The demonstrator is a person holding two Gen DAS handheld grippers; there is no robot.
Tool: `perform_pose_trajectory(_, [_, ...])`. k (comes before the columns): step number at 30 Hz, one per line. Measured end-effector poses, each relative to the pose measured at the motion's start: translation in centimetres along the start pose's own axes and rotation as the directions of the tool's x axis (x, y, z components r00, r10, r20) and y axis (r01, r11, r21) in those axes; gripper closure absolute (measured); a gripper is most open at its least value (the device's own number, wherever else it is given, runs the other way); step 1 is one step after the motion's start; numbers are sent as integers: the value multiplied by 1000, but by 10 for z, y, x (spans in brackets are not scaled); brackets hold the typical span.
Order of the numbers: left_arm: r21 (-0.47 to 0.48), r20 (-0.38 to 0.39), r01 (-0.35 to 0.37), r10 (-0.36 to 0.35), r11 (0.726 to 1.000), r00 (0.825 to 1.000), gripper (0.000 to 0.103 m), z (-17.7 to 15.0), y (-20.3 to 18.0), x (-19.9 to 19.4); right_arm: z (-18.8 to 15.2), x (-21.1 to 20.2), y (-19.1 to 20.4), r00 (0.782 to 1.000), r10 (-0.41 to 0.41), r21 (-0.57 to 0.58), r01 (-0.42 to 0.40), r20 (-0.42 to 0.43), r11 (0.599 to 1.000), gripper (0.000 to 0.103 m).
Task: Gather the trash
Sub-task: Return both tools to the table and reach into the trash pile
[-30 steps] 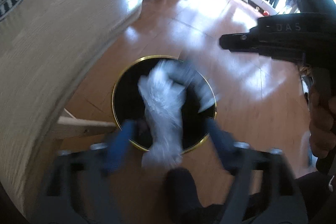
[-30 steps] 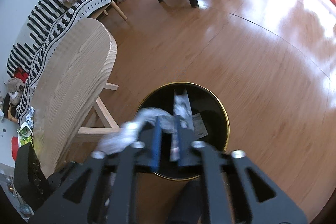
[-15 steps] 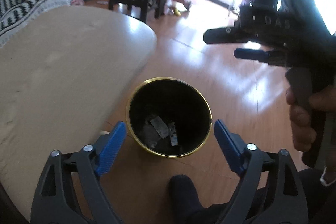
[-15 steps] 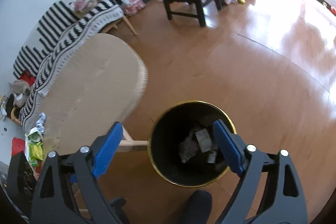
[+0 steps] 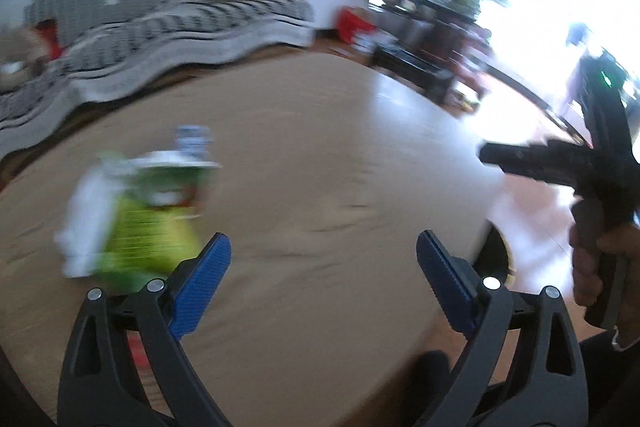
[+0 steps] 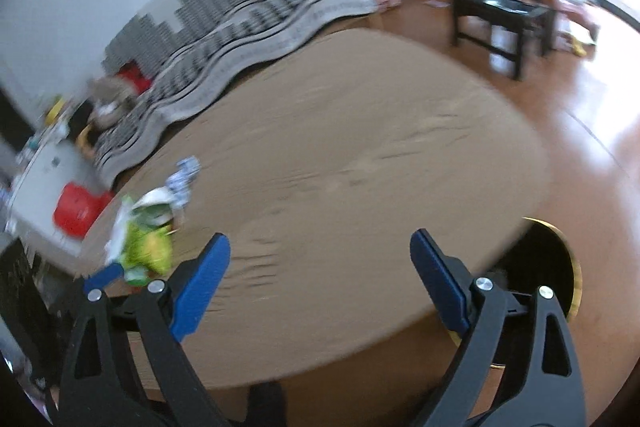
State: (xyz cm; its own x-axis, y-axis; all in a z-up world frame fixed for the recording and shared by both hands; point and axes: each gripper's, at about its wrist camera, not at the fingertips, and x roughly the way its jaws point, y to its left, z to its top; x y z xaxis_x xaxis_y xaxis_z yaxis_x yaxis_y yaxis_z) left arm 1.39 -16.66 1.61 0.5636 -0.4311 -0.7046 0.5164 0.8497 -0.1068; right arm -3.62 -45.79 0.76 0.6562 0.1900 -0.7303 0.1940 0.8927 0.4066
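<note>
On my left I see the trash: a green and yellow wrapper (image 5: 136, 227) lying on the round wooden table (image 5: 320, 167), near its left edge, with a white scrap (image 5: 86, 215) touching its left side and a small blue-and-white crumpled packet (image 5: 194, 139) just behind it. All of it is smeared by motion blur, so I cannot read any print. In the right wrist view the same wrapper (image 6: 148, 243) sits at the table's (image 6: 360, 167) left rim, the blue-and-white packet (image 6: 184, 179) just beyond it.

My left gripper (image 5: 323, 267) hangs over bare tabletop, the wrapper just off its left finger. Its jaws have just been opening further and stand wide, nothing between the blue pads (image 5: 202, 283).

Further right, my right gripper (image 6: 320, 269) is also spread wide over the table with nothing in it; the wrapper is left of its left finger. From the left wrist view I catch the right gripper's (image 5: 540, 163) black body side on, with the hand (image 5: 592, 259) wrapped around its grip.

At the far right, the black bin with the gold rim (image 6: 560, 267) stands on the wooden floor (image 6: 600, 107), partly tucked under the table's edge. A dark bench (image 6: 504, 15) stands well behind it.
</note>
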Motion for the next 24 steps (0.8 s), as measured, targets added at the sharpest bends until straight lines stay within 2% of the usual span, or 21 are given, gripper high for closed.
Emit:
perform_pose_trajectory(3, [-71,20,-97,98,993,995,11,-9,56,-20,-5,29,59,995,79,-83,-83,-57,993,15])
perform_pose_trajectory(5, [-124,2,-141,142,982,990,11,-18,93,-25,-12,50,96,985,134,-120,-147,-111,982,15])
perform_pose_trajectory(8, [-161,-26,-183,181,970,983,11,-24,130,-26,-23,83,141,953,226,-114,-253,-202,961,15])
perform_pose_trajectory(11, [-151,-41,-214,210,965,977,11,-28,152,-21,-27,111,177,927,273,-105,-308,-258,946,15])
perform_pose_trajectory(13, [-139,-37,-219,216,966,976,11,-27,165,-16,-27,125,194,922,278,-106,-315,-269,943,15])
perform_pose_trajectory(17, [-96,-15,-210,210,973,978,11,-15,175,-3,-25,148,200,910,293,-63,-325,-294,944,15])
perform_pose_trajectory(20, [-86,-43,-154,151,984,988,11,-7,183,20,-23,170,203,894,319,3,-335,-314,942,15])
perform_pose_trajectory(24, [-44,-66,-154,150,987,986,11,-5,181,38,-18,186,208,880,344,43,-349,-329,936,15])
